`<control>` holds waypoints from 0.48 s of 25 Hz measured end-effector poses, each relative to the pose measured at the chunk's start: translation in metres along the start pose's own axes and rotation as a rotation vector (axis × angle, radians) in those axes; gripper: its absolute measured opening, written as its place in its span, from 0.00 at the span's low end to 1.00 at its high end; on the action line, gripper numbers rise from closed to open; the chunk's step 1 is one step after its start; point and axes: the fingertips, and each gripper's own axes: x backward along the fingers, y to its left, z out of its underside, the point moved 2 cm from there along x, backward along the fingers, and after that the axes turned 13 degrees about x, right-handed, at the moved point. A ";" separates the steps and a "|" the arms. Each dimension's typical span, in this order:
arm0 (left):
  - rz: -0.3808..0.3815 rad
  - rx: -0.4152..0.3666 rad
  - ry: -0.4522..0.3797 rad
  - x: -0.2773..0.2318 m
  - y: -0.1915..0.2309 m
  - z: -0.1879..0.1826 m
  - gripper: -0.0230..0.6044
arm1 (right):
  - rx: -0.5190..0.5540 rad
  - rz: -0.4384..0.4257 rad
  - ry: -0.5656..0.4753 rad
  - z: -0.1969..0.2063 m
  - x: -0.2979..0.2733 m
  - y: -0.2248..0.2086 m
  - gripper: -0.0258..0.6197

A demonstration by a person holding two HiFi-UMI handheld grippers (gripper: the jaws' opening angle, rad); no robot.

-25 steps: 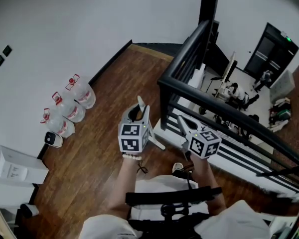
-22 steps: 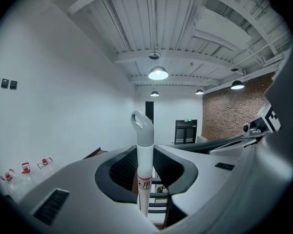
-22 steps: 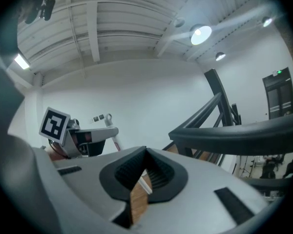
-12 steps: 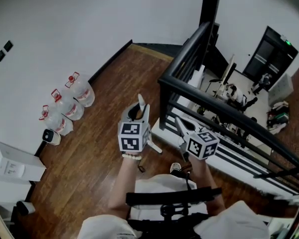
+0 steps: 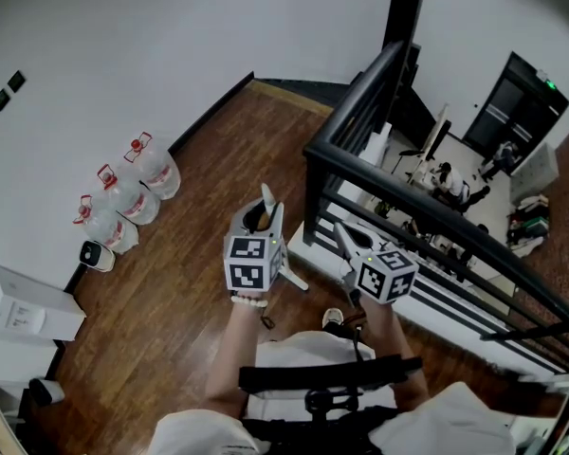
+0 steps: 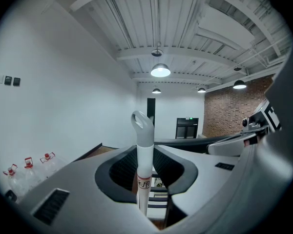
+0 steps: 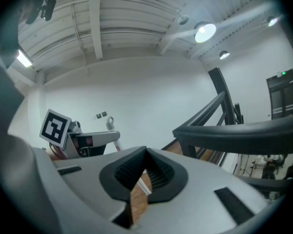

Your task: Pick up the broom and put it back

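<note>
The broom's white handle (image 6: 144, 155), with a grey hanging loop on top, stands upright between the jaws of my left gripper (image 6: 145, 165), which is shut on it. In the head view the left gripper (image 5: 262, 214) is held in front of the person's chest. The handle (image 5: 295, 276) slants down and to the right beneath it, and the broom's head is hidden. My right gripper (image 5: 344, 238) hovers beside it to the right, near the railing. Its jaws (image 7: 145, 152) meet at the tips with nothing between them. In the right gripper view the left gripper (image 7: 93, 138) shows at the left.
A black railing (image 5: 379, 183) runs along the right, and a lower room with equipment lies beyond it. Three water jugs (image 5: 123, 202), a small white device (image 5: 96, 254) and white boxes (image 5: 19, 306) line the white wall at the left. Wooden floor (image 5: 209, 150) stretches ahead.
Both grippers and the broom handle keep their places. Only the head view has shifted slightly.
</note>
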 end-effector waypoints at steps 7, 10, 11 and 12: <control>-0.015 0.011 0.032 -0.012 0.013 0.022 0.20 | -0.007 0.013 0.021 0.004 -0.003 -0.007 0.06; -0.020 0.003 0.046 -0.021 0.016 0.032 0.20 | -0.018 0.019 0.036 0.010 -0.005 -0.012 0.06; -0.019 0.001 0.047 -0.025 0.018 0.035 0.20 | -0.025 0.022 0.042 0.014 -0.006 -0.014 0.06; -0.019 0.002 0.049 -0.028 0.019 0.039 0.20 | -0.031 0.025 0.048 0.017 -0.007 -0.016 0.06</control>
